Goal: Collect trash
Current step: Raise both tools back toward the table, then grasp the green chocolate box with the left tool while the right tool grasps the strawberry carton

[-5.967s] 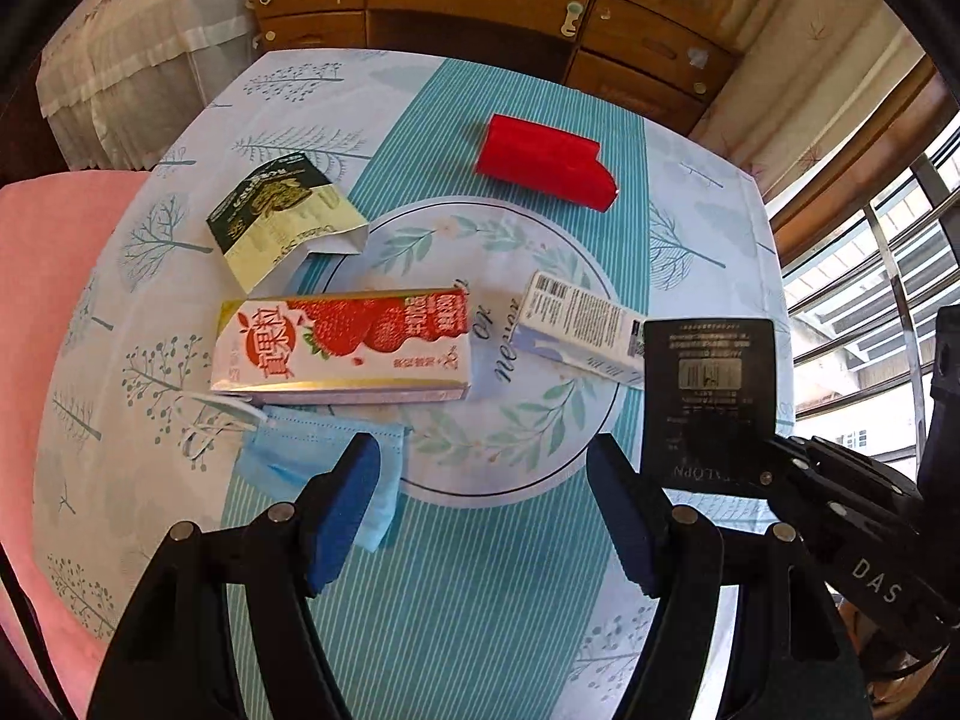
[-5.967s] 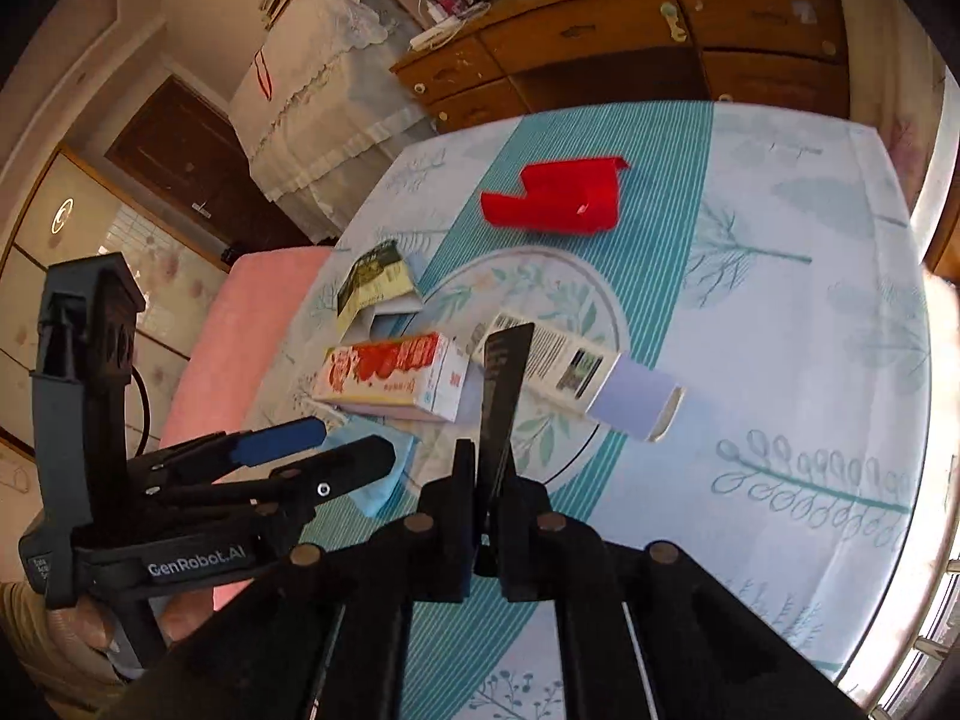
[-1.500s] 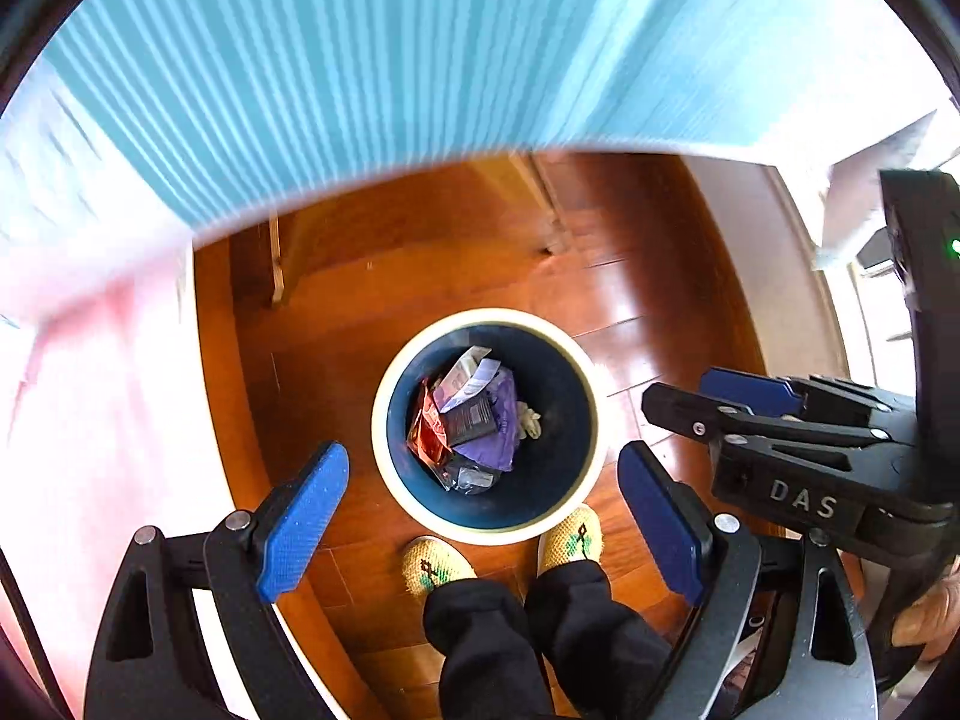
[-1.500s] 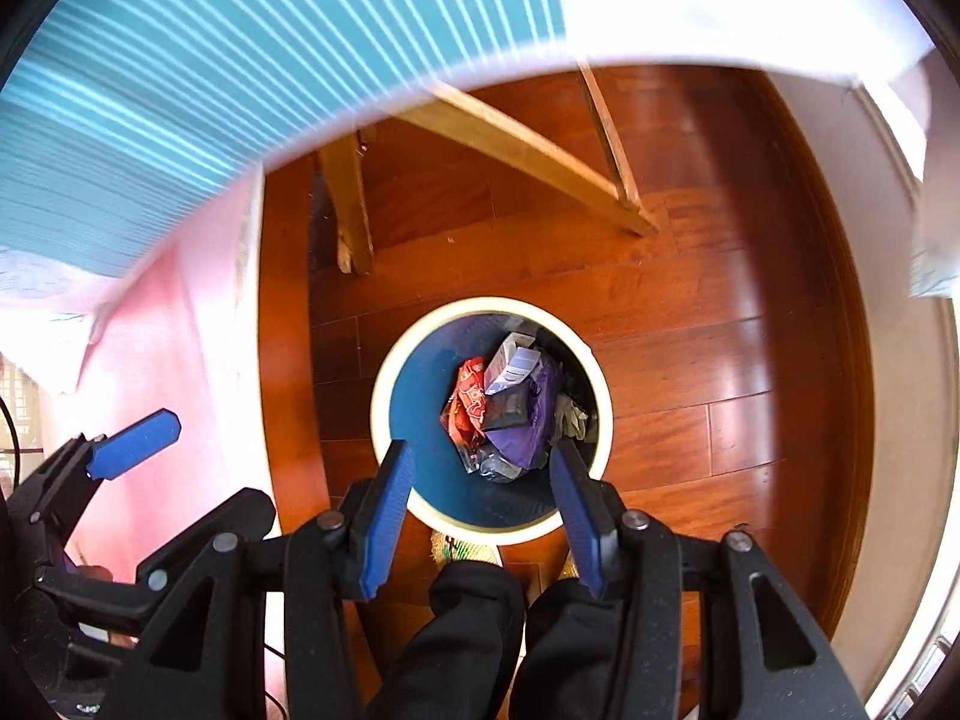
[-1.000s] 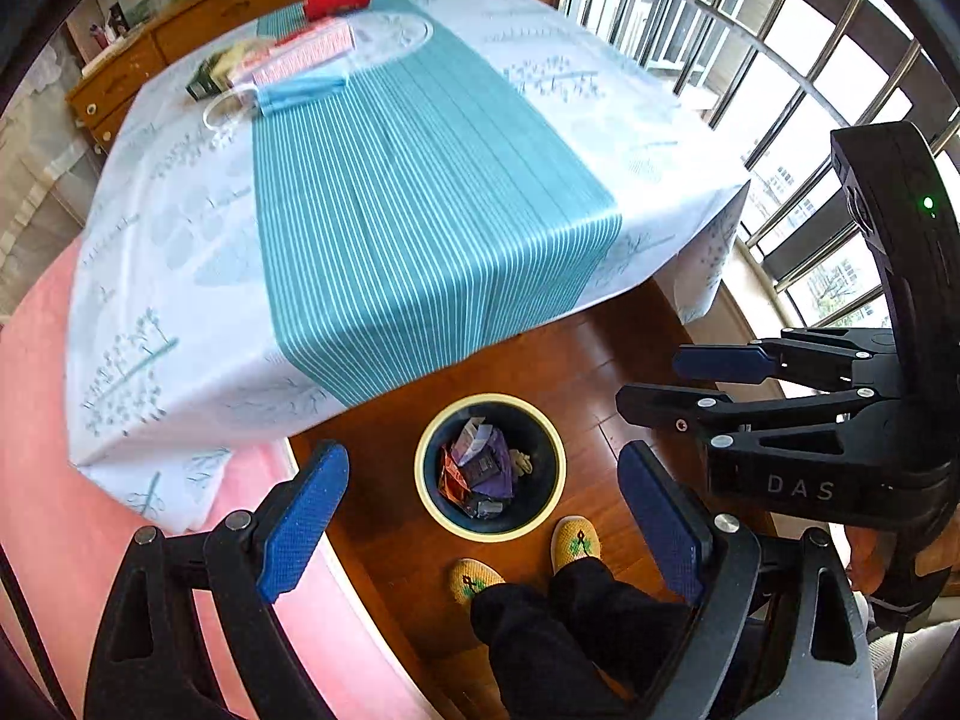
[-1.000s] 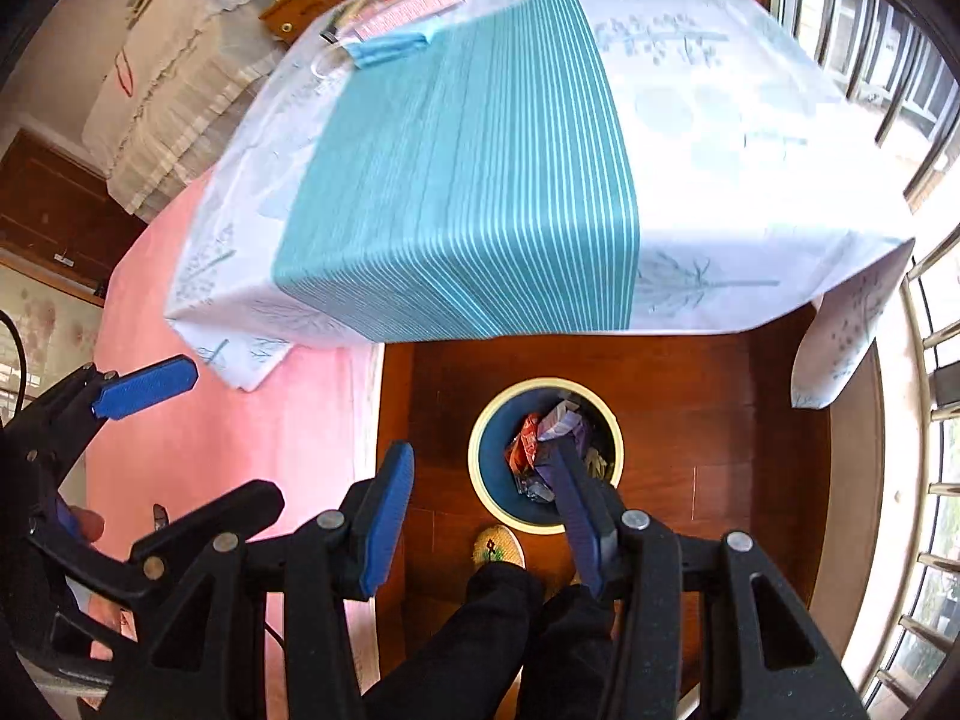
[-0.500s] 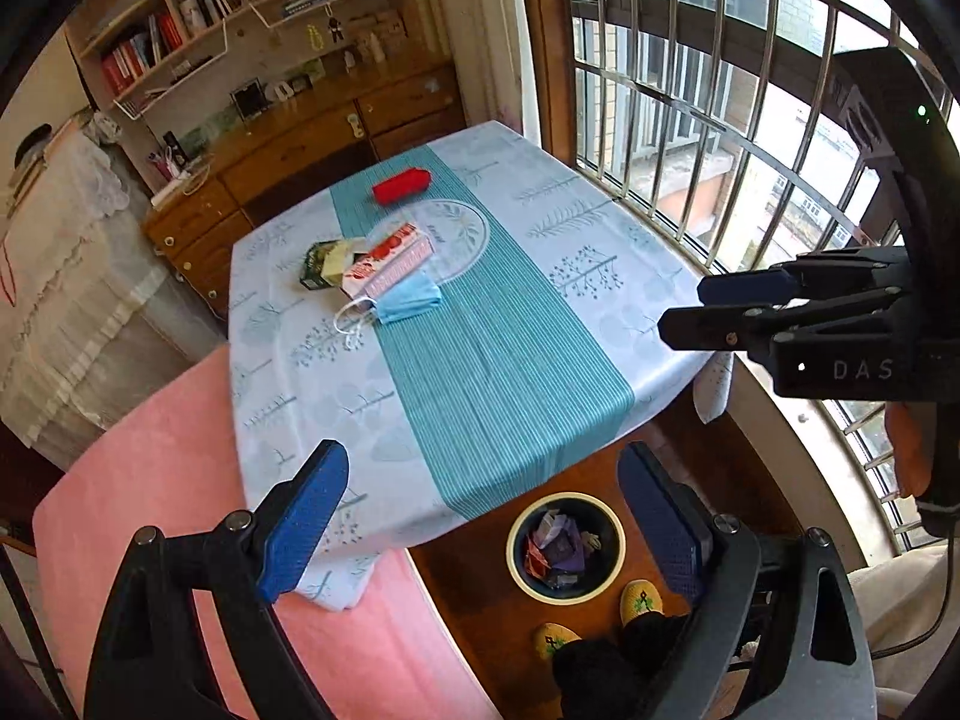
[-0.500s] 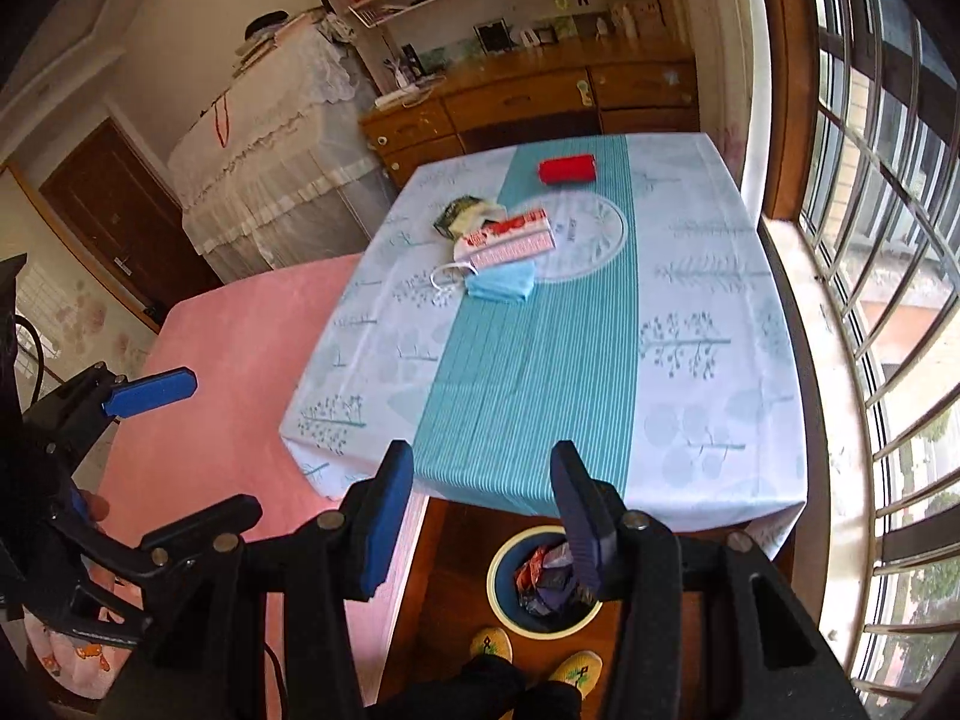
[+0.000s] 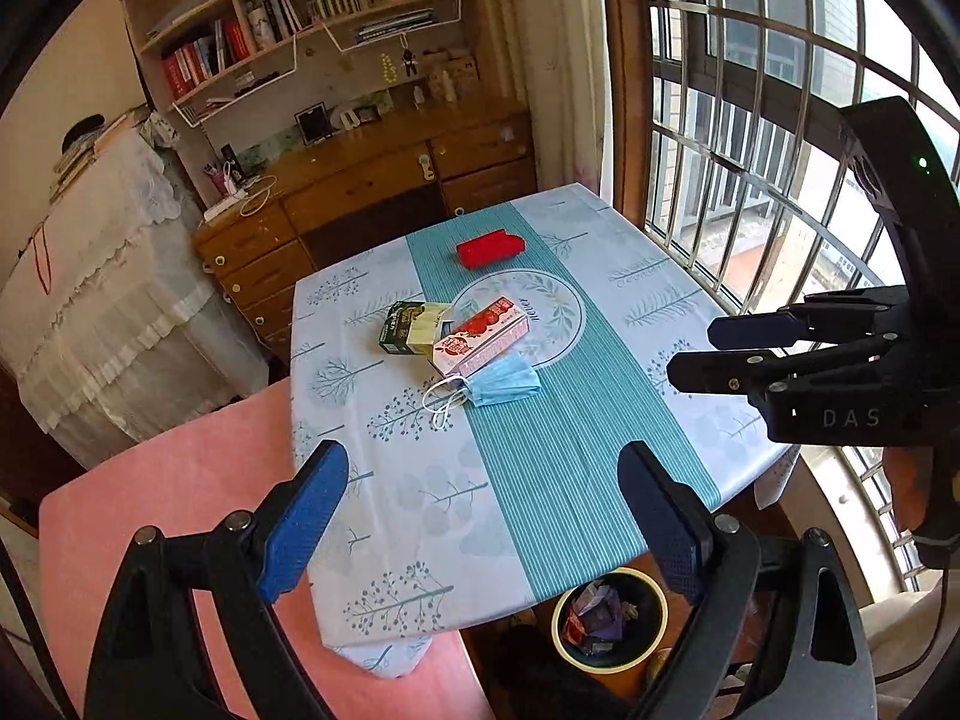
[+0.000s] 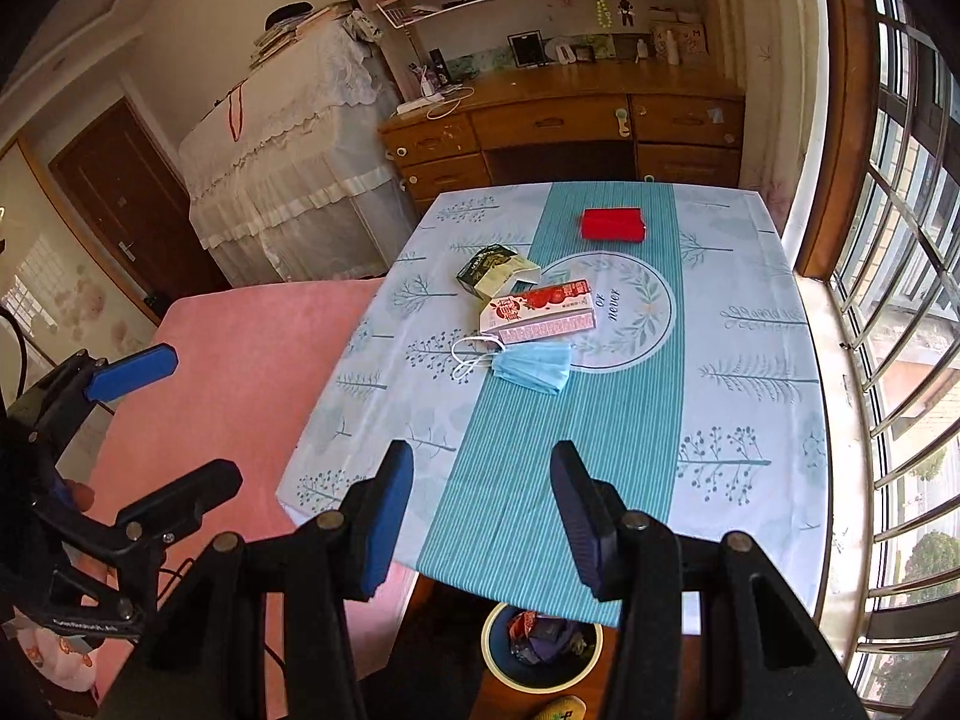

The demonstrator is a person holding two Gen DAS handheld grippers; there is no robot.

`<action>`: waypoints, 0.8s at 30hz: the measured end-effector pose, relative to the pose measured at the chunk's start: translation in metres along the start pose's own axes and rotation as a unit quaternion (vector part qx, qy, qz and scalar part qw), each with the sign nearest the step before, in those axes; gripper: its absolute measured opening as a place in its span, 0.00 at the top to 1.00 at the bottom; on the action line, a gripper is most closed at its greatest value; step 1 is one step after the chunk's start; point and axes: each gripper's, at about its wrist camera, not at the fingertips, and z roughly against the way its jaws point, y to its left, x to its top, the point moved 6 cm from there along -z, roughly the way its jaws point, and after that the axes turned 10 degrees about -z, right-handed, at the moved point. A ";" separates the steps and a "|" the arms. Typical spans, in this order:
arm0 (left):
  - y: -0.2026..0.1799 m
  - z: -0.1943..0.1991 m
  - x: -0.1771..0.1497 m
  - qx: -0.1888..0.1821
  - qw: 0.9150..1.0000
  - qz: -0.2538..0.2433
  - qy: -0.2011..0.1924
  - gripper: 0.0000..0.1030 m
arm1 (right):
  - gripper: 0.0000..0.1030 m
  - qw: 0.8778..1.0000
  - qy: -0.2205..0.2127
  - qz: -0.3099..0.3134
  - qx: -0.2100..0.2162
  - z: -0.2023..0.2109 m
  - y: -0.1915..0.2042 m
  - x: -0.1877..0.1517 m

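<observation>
At the bottom of my left wrist view, the table's hanging tree-print cloth (image 9: 384, 624) covers the upper rim of the round blue, cream-rimmed trash bin (image 9: 609, 657). In my right wrist view that bin (image 10: 498, 669) is half hidden behind the cloth edge. I can't read the print on the strawberry-pictured drink carton (image 10: 540, 312).

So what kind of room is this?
Probably a lived-in room at home: a bookshelf above a wooden desk, a cloth-covered table by a barred window.
</observation>
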 end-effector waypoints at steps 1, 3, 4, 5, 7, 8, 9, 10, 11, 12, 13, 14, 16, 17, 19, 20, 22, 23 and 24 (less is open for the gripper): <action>0.010 -0.013 0.001 -0.011 1.000 0.005 0.003 0.13 | 0.53 1.000 0.001 -0.006 -0.003 -0.010 0.001 0.007; 0.034 -0.039 0.005 -0.034 0.999 0.008 0.009 0.13 | 0.53 1.000 0.005 -0.025 -0.017 -0.034 0.001 0.021; 0.046 -0.053 0.008 -0.044 0.999 0.005 0.013 0.13 | 0.53 0.999 0.010 -0.041 -0.022 -0.047 0.000 0.028; 0.059 -0.068 0.011 -0.047 0.999 -0.001 0.017 0.13 | 0.53 0.998 0.016 -0.059 -0.026 -0.061 -0.001 0.033; 0.085 -0.098 0.019 -0.045 0.999 -0.015 0.025 0.13 | 0.53 0.994 0.032 -0.096 -0.034 -0.089 -0.005 0.043; 0.097 -0.111 0.024 -0.049 0.998 -0.019 0.028 0.13 | 0.53 0.992 0.040 -0.114 -0.037 -0.104 -0.008 0.049; 0.109 -0.125 0.029 -0.056 0.998 -0.022 0.026 0.13 | 0.53 0.989 0.046 -0.131 -0.042 -0.119 -0.010 0.054; 0.120 -0.138 0.034 -0.060 0.998 -0.026 0.024 0.13 | 0.53 0.987 0.050 -0.148 -0.045 -0.133 -0.012 0.060; 0.129 -0.152 0.038 -0.061 0.997 -0.030 0.025 0.13 | 0.53 0.983 0.054 -0.166 -0.051 -0.148 -0.016 0.065; 0.136 -0.167 0.042 -0.064 0.997 -0.035 0.027 0.13 | 0.52 0.979 0.058 -0.185 -0.056 -0.163 -0.021 0.070; 0.143 -0.182 0.046 -0.066 0.997 -0.038 0.028 0.13 | 0.51 0.975 0.060 -0.205 -0.061 -0.177 -0.025 0.075; 0.147 -0.196 0.049 -0.068 0.996 -0.040 0.030 0.13 | 0.49 0.970 0.062 -0.227 -0.067 -0.190 -0.030 0.079; 0.152 -0.223 0.053 -0.070 0.996 -0.049 0.029 0.13 | 0.43 0.957 0.068 -0.271 -0.080 -0.216 -0.042 0.086; 0.154 -0.235 0.055 -0.064 0.996 -0.055 0.027 0.13 | 0.41 0.950 0.070 -0.290 -0.087 -0.226 -0.047 0.089; 0.153 -0.258 0.059 -0.057 0.996 -0.061 0.027 0.13 | 0.40 0.938 0.073 -0.324 -0.098 -0.245 -0.056 0.095; 0.154 -0.269 0.060 -0.056 0.996 -0.059 0.030 0.13 | 0.40 0.933 0.074 -0.338 -0.102 -0.252 -0.059 0.097; 0.155 -0.288 0.061 -0.061 0.996 -0.048 0.038 0.13 | 0.38 0.923 0.076 -0.361 -0.108 -0.266 -0.064 0.101; 0.155 -0.296 0.061 -0.068 0.996 -0.042 0.045 0.13 | 0.37 0.919 0.078 -0.368 -0.114 -0.271 -0.065 0.102; 0.156 -0.303 0.061 -0.074 0.995 -0.035 0.052 0.13 | 0.35 0.914 0.080 -0.377 -0.122 -0.277 -0.067 0.103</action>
